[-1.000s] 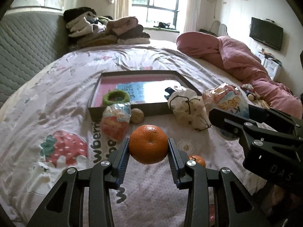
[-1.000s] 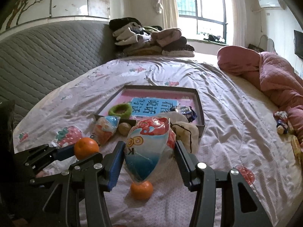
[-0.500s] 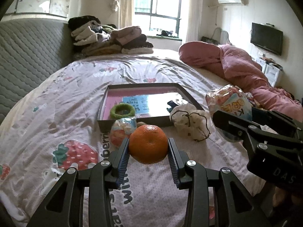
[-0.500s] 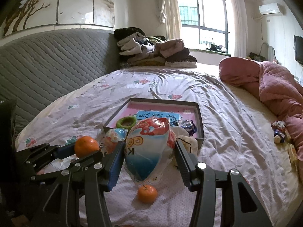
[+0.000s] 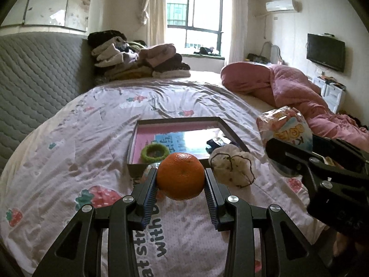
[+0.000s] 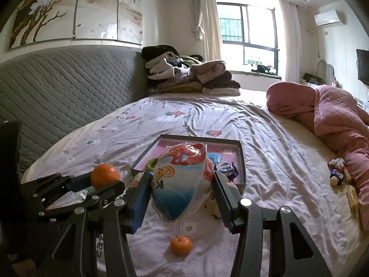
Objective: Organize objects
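My left fingers (image 5: 181, 182) grip the orange (image 5: 181, 176), my right fingers (image 6: 182, 182) the snack bag (image 6: 182, 180); I'd release both low inside the tray (image 5: 135, 138) ahead.

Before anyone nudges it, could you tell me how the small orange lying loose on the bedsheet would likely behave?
The small orange looks round, so it would probably roll. The bedsheet looks soft, likely slowing it.

A tray (image 5: 233, 136) is lying on the bed (image 5: 69, 138), with a ring (image 5: 155, 152) sitting in its near left corner. A drawstring pouch (image 5: 231, 168) is resting just near of the tray's right corner. A small fruit (image 6: 181, 244) is lying nearer still. Folded clothes (image 5: 138, 62) are sitting stacked at the far end, a quilt (image 5: 288, 87) lying bunched at the right
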`<state>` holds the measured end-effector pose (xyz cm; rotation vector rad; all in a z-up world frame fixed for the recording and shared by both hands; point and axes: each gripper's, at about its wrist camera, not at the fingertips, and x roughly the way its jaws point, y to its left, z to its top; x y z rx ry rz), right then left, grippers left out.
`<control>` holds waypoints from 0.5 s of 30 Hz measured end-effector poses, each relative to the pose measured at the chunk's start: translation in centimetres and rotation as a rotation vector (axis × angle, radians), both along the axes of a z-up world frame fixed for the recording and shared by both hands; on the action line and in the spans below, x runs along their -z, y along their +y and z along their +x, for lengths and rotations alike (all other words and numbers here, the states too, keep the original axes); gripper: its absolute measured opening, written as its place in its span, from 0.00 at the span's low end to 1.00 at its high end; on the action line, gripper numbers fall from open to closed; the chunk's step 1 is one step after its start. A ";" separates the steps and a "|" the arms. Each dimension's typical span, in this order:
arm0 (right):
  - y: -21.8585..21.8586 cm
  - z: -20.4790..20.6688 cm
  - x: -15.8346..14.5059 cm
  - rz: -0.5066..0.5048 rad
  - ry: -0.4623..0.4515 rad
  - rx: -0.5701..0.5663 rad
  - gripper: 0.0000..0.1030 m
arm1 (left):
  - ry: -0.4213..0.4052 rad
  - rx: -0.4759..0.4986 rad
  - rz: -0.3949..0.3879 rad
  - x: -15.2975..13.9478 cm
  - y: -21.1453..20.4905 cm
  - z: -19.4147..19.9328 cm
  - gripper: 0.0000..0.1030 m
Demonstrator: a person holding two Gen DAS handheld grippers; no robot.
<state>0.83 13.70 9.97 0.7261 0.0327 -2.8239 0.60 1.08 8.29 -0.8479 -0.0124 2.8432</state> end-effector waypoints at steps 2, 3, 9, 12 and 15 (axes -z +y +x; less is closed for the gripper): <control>-0.1 0.0 -0.2 0.001 0.004 -0.003 0.51 | 0.001 0.002 0.003 -0.2 0.0 0.0 0.39; -0.2 0.0 -0.4 0.004 0.008 -0.005 0.51 | 0.002 0.001 0.001 -0.3 -0.1 0.0 0.39; -0.6 -0.3 -1.3 0.009 0.032 -0.019 0.51 | 0.010 0.004 0.011 -0.8 -0.3 -0.5 0.39; -0.7 -0.5 -1.7 0.013 0.043 -0.019 0.51 | 0.014 0.007 0.017 -1.3 -0.4 -1.1 0.39; -0.6 -1.0 -1.8 0.009 0.044 -0.015 0.51 | 0.013 0.004 0.024 -1.5 -0.4 -1.6 0.39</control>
